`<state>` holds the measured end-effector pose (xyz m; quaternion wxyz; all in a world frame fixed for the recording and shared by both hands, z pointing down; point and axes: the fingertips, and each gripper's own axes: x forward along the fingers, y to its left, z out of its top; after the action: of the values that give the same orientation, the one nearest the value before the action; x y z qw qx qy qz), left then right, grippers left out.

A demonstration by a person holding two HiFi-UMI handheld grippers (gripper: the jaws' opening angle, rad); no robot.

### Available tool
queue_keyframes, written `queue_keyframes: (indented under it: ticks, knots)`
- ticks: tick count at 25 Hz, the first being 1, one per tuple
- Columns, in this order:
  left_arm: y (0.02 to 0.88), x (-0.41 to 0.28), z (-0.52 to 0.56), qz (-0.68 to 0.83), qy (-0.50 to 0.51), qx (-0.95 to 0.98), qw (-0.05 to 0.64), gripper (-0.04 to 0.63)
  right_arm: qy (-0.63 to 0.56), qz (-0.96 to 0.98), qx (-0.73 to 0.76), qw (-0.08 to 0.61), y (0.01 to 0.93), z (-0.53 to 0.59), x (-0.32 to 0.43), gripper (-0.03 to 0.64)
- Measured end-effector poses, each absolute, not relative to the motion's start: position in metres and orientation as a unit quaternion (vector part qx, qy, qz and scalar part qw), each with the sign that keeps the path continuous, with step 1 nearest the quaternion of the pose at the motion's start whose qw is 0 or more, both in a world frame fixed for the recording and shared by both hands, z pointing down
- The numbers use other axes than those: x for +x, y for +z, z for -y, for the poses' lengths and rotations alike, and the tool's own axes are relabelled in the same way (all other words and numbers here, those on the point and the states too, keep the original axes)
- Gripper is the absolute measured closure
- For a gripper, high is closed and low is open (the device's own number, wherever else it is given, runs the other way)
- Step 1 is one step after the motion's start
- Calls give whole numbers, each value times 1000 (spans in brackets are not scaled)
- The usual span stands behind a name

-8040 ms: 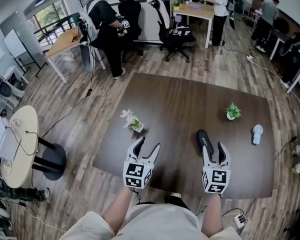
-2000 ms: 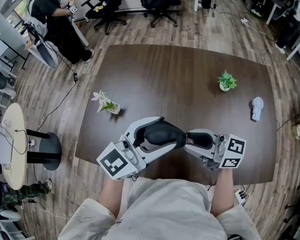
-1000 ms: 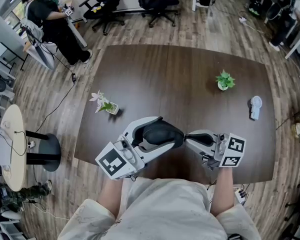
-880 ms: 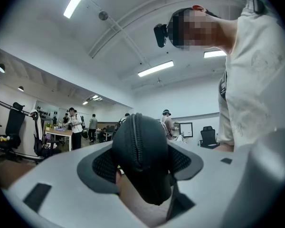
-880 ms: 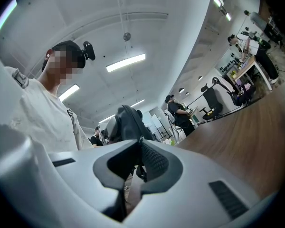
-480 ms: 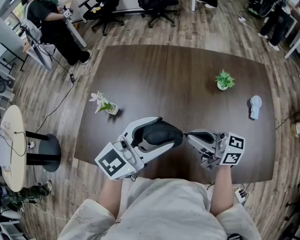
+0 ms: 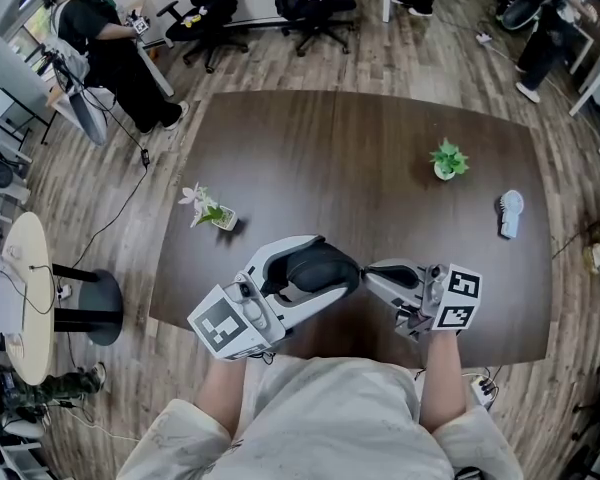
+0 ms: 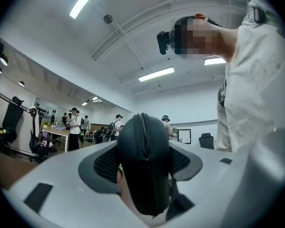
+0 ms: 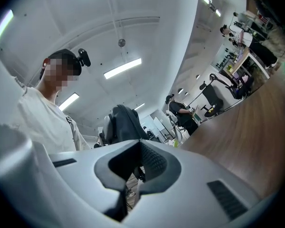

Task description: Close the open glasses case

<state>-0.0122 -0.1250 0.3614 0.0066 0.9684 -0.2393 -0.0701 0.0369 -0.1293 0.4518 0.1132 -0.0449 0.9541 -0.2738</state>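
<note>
Left gripper view shows the left claw [image 8: 142, 163] gripping the glasses case [image 8: 141, 137]; head view adds the closed right claw [image 7: 369, 271] by the table [image 7: 380, 148] edge.

Even bright light, fisheye warp, dark corners.

table [image 7: 360, 158] middle free, flower [image 7: 209, 211] left, plant [image 7: 447, 160] right

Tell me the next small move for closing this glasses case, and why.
Probably draw the right tongs along the zipper seam, if they hold its pull, which I can't make out. The left tongs clamp the glasses case by its sides, seam facing their camera, and the right tongs are shut at the case's end.
</note>
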Motion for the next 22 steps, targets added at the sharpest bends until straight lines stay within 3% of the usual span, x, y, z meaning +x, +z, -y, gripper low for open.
queue_keyframes:
  ticks: [12,22]
  knots:
    - [372,5,122,234,-44,971,4,325,-258,-955,-38,142,436,129,39,614]
    - [416,24,122,216,132,961,-113,337,-238,-964,-25,117,431,124,35,614]
